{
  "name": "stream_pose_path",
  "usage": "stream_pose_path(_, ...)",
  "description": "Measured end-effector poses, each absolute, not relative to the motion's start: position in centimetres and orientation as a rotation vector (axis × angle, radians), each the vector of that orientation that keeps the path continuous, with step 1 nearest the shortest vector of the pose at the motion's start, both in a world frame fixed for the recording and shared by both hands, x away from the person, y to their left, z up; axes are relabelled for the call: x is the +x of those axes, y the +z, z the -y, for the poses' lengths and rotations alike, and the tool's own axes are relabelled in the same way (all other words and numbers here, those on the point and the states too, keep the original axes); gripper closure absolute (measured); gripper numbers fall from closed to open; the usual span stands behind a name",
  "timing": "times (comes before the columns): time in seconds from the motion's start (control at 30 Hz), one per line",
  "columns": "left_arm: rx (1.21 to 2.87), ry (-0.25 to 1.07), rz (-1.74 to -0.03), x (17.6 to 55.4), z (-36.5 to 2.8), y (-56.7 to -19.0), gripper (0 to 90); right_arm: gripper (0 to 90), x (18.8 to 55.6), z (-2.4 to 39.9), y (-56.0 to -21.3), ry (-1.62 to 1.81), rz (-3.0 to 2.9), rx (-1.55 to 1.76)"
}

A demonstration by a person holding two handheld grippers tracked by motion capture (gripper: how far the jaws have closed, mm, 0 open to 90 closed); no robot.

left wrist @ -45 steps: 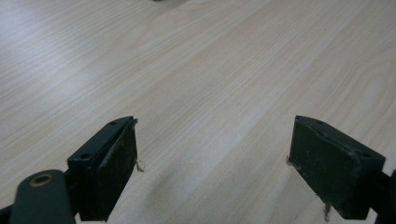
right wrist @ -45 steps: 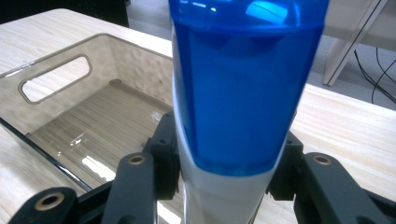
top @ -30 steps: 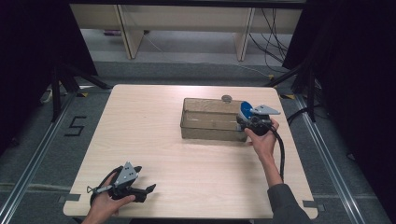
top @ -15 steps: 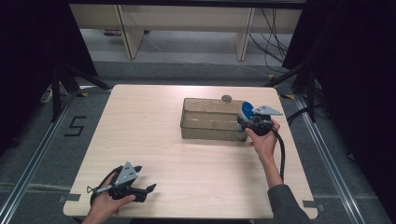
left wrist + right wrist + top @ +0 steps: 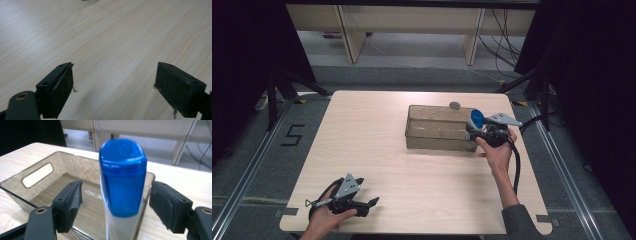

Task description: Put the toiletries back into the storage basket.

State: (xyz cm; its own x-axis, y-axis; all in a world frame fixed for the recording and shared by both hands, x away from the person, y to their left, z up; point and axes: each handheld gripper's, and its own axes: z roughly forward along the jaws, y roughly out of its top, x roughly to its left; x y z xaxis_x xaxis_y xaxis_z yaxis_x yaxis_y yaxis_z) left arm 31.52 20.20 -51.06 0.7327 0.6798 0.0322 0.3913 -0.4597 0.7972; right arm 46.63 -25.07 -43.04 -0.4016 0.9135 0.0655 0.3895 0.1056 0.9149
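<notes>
Right gripper view puts the blue-capped bottle (image 5: 123, 182) squarely between your right claw's (image 5: 116, 206) two pads, upright or nearly so, its pale lower body at the near end wall of the clear plastic bin (image 5: 37, 173). The jaws have just been opening: both pads now stand apart from the bottle with bare gaps on either side, so nothing is gripped there. Whether the bottle's base rests inside the bin or leans on its rim, you cannot tell from these frames.

In the high view the blue cap (image 5: 476, 119) shows at the bin's (image 5: 439, 129) right end, just beside your right claw (image 5: 471, 131). A small round grey object (image 5: 455, 105) sits on the bench (image 5: 377, 125) just behind the bin's far wall.

Judging by its look, the bottle is light, stiff plastic with a glossy, rounded cap that would likely slip under the pads. If you take hold again, close on the straighter pale body below the cap, not on the dome.

Your left claw (image 5: 371, 201) rests well away from the bin, at the bench's near edge; the left gripper view shows its pads (image 5: 65, 85) spread wide over bare wood, holding nothing.
</notes>
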Motion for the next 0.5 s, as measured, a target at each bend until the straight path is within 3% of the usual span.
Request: stream_pose_path(0.5, 2.096, 0.454, -0.810, 31.4, -20.1, -51.0, 14.9, 25.8, 45.3, 25.8, -43.0, 1.336, -1.847, 1.278)
